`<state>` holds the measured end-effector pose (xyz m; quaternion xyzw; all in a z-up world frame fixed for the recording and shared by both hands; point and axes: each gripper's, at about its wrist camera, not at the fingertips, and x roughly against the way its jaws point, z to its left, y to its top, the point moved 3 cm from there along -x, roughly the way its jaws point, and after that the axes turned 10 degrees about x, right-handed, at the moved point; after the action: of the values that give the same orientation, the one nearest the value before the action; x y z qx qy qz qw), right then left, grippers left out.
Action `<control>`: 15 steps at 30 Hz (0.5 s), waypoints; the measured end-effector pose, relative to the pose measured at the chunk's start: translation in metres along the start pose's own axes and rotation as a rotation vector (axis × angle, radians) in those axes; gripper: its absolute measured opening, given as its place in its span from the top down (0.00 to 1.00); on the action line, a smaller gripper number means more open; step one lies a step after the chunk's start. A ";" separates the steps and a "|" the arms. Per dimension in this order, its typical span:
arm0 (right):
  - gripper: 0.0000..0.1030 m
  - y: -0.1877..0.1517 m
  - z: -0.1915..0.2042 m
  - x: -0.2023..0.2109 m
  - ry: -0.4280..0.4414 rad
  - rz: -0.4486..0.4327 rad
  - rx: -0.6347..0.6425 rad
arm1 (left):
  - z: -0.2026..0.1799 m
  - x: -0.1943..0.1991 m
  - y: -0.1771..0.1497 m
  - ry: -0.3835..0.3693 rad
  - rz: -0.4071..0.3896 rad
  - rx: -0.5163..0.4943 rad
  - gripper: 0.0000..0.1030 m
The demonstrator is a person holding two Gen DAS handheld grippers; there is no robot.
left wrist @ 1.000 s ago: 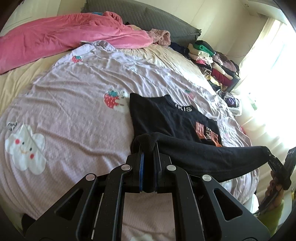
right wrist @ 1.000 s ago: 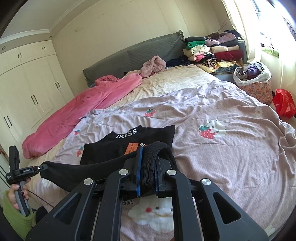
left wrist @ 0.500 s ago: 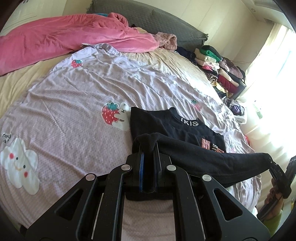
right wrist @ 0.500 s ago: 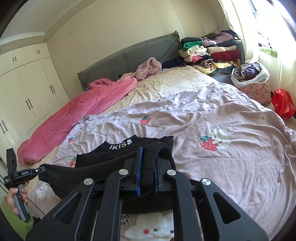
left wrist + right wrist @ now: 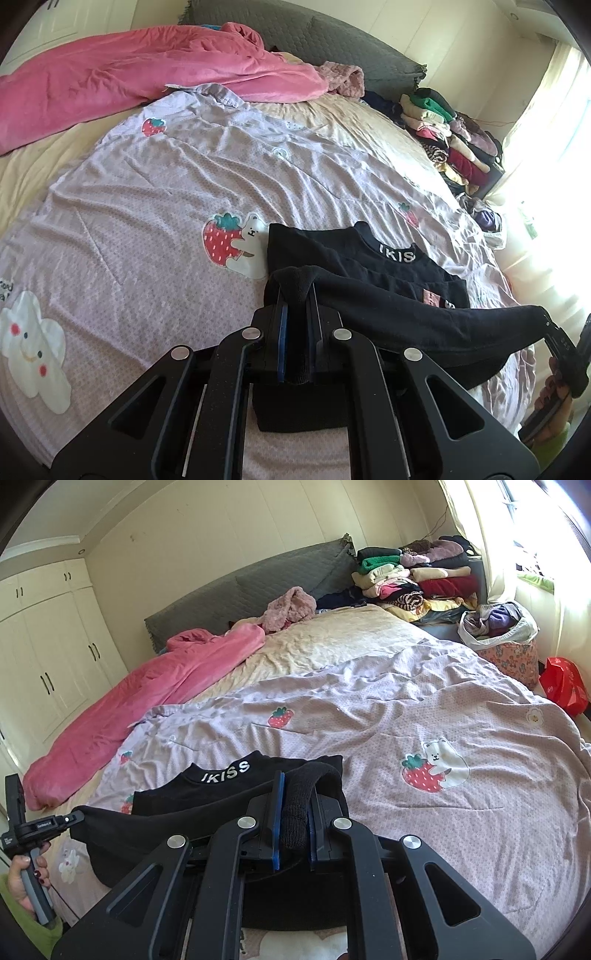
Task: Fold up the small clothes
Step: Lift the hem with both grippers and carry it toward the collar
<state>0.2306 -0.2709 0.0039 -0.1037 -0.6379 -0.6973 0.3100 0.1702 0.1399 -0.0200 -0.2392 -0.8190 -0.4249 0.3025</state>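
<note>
A small black top [image 5: 354, 262] with white "IKISS" lettering at the collar lies on the lilac strawberry-print quilt [image 5: 147, 229]. My left gripper [image 5: 295, 295] is shut on one bottom corner of its hem. My right gripper [image 5: 295, 805] is shut on the other corner. The hem [image 5: 424, 317] is lifted and stretched between them, folded up over the lower body toward the collar [image 5: 227, 771]. Each gripper shows in the other's view: the right gripper [image 5: 565, 350] at the far right, the left gripper [image 5: 48, 825] at the far left.
A pink blanket [image 5: 129, 77] lies along the bed's far side below a grey headboard [image 5: 258, 583]. A stack of folded clothes [image 5: 413, 576] sits at the bed's far corner. A floral basket of clothes [image 5: 506, 642] and a red bag [image 5: 563, 686] stand beside the bed.
Both grippers have carried the lifted hem forward toward the collar. The fold now covers most of the orange print on the chest.
</note>
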 end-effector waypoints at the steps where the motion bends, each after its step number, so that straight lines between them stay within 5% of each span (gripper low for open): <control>1: 0.91 0.000 0.000 0.000 -0.002 0.001 -0.002 | -0.001 -0.002 0.001 0.000 0.000 0.001 0.98; 15: 0.91 -0.007 -0.015 -0.026 -0.020 0.042 -0.011 | -0.003 -0.024 0.002 0.040 0.002 -0.008 0.98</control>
<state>0.2505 -0.2772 -0.0186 -0.1254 -0.6349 -0.6931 0.3177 0.1892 0.1352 -0.0342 -0.2325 -0.8110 -0.4325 0.3181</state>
